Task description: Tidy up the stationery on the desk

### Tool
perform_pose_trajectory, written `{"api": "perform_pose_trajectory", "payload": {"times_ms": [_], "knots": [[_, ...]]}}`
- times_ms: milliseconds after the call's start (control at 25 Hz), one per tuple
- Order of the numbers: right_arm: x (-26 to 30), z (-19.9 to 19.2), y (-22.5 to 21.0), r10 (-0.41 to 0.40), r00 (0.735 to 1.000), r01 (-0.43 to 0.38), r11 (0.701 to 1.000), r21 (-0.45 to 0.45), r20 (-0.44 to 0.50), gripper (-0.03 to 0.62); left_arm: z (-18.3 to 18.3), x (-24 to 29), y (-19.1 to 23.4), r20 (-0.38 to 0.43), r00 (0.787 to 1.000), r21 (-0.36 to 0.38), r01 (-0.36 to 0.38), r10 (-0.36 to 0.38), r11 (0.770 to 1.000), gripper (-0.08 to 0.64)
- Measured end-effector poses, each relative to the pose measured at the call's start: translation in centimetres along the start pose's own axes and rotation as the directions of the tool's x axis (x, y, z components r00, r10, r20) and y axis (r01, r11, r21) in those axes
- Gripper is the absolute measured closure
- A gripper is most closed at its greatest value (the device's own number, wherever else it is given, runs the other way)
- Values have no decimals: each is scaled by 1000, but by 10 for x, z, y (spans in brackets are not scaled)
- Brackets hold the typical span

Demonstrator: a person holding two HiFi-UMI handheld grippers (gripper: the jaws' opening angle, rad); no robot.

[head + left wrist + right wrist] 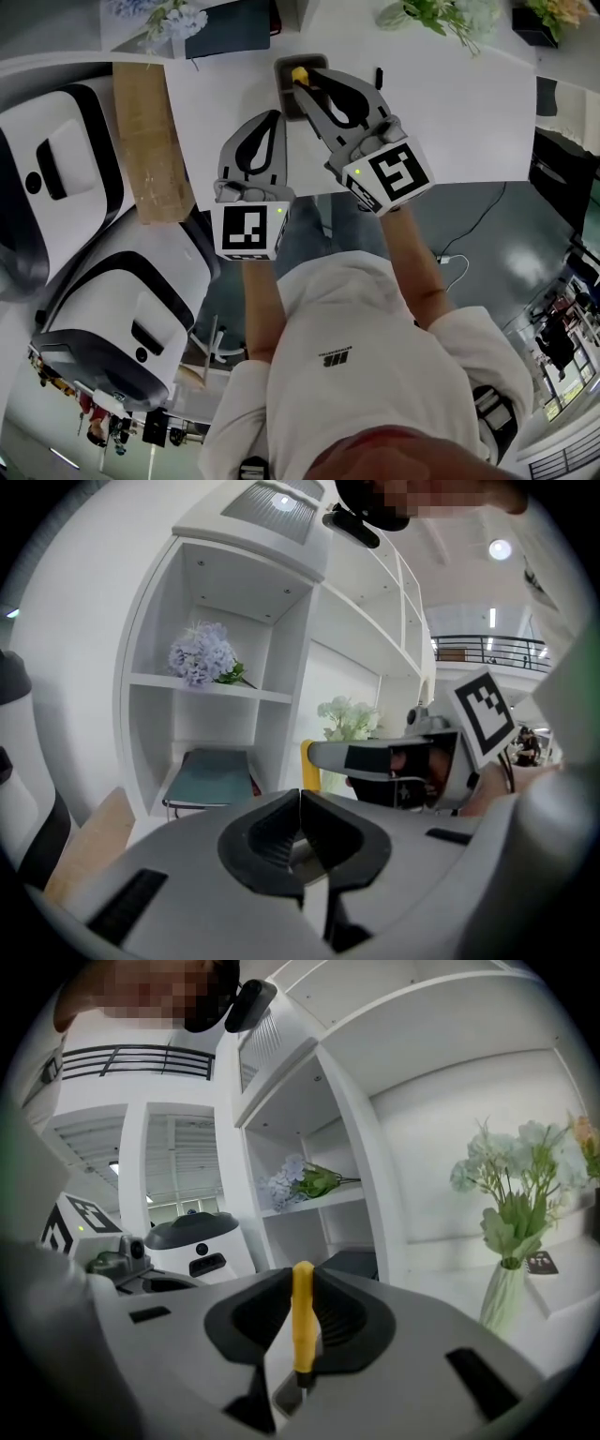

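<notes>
In the head view, the right tool [302, 79] is gripping a yellow pen [299, 72] and holding it right over the dark pot [284, 94], which is standing on the white bench [450, 122]. The left tool [273, 116] is hanging just beside the pot, on the person's side of it. A wooden board [150, 141] is lying well to the left of the pot.

In the left gripper view, that tool's jaws are pressing together with nothing between them.

In the right gripper view, the jaws are clamping the pen lengthwise between the pads, its dark tip pointing toward the camera. The pen is probably light, stiff and smooth, so it is likely to slide if pinched loosely; squeezing the barrel's sides along the pads, as here, looks sound
</notes>
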State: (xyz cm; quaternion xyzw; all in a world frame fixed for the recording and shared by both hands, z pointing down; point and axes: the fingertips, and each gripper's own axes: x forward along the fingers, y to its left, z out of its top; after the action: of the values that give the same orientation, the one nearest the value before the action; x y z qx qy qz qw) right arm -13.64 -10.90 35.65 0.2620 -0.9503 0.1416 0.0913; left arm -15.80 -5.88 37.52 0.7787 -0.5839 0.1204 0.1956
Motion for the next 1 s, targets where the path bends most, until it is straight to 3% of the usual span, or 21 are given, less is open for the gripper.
{"api": "perform_pose_trajectory", "payload": {"times_ms": [320,520,1000], "knots": [[16,-39,4,-3,993,2,1000,-7,-117,538,-14,-1,8,-21,1000,-18,-21,21,1000,560],[15,-45,4,-1,990,-2,1000,-18,-140,497,-15,0,6,-25,1000,-18,-15,15,1000,560],[-41,-63,-59,-184,970,191,981,35,-158,512,-15,31,-34,-43,995,11,87,-87,996,560]]}}
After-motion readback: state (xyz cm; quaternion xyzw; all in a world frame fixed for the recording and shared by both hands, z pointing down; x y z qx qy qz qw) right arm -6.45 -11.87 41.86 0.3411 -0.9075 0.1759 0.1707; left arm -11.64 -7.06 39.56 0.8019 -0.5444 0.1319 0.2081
